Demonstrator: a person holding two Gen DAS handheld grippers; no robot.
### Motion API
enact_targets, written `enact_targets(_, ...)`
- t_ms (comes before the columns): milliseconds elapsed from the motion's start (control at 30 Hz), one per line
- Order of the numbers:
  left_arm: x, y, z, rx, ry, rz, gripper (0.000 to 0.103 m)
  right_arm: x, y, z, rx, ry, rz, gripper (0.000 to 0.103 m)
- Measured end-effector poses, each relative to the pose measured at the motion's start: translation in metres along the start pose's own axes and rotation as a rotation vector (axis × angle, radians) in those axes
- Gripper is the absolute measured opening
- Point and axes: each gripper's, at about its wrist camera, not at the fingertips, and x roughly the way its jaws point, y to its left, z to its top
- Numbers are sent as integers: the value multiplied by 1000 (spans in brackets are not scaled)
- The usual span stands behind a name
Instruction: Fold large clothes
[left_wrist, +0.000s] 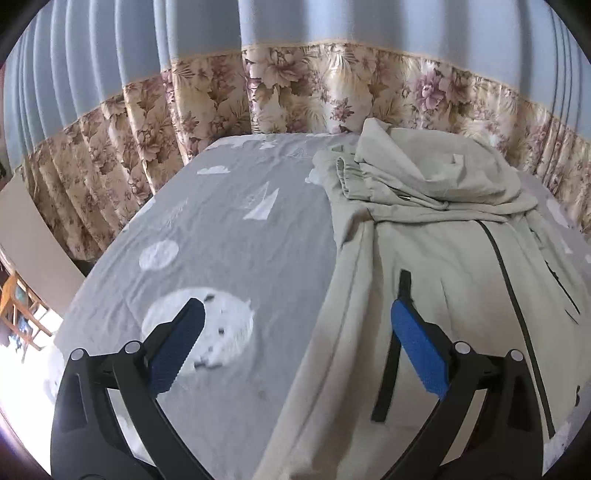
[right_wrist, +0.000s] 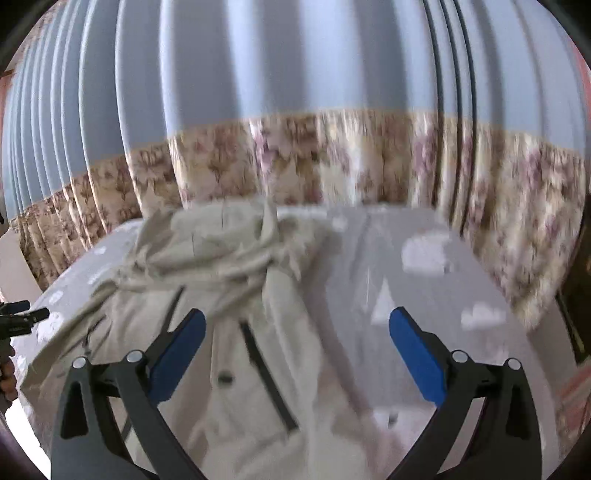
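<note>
A large beige hooded jacket (left_wrist: 436, 266) with black zippers lies on the grey patterned bedsheet (left_wrist: 236, 236), hood and sleeves bunched at the far end. My left gripper (left_wrist: 295, 325) is open and empty, hovering over the jacket's left edge. In the right wrist view, which is blurred, the jacket (right_wrist: 221, 295) lies left of centre on the sheet (right_wrist: 406, 295). My right gripper (right_wrist: 295, 332) is open and empty above the jacket's right edge. The left gripper (right_wrist: 22, 317) shows at the far left edge of that view.
Blue and floral curtains (left_wrist: 295, 85) hang close behind the bed's far side and wrap around both sides. A white board (left_wrist: 33, 229) and wooden furniture (left_wrist: 18, 306) stand beyond the bed's left edge.
</note>
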Motion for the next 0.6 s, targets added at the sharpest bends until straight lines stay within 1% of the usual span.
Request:
enact_targets(33,1,-1,-6,-7,11,13,100,0,-2,-7,6,7,-10,99)
enact_targets(67,3,-2,-11,-14,26,9,100,0,-5,-18,18,27,-35,99)
enact_targets(100,4,-2,-17,-20,39,-8,100,0,-7,-24,26,41,-40,98)
enact_targets(133,7,-2,-24,-29,62,-31,100,-1,-10,-31,32,57,-36,90)
enact_targets(167,10,-3,-30,-30,79,-43,100,-3,-13,-38,28,79,-51,86)
enact_targets(200,12,-4,-36,-26,92,-51,100,-3,-12,-45,9,97,-71,77)
enact_targets(233,15,-5,-42,-23,107,-58,100,-4,-12,-49,-9,112,-92,72)
enact_targets(267,17,-5,-47,-26,118,-64,100,-4,-14,-53,-19,126,-103,71)
enact_targets(333,17,-3,-56,-48,127,-73,100,-6,-23,-63,3,154,-107,71)
enact_targets(433,14,3,-64,-78,124,-97,100,-12,-33,-70,42,158,-109,71)
enact_targets(500,11,5,-66,-78,118,-104,100,-13,-39,-74,72,170,-87,71)
enact_targets(600,8,6,-71,-61,131,-114,100,-10,-45,-80,123,199,-55,71)
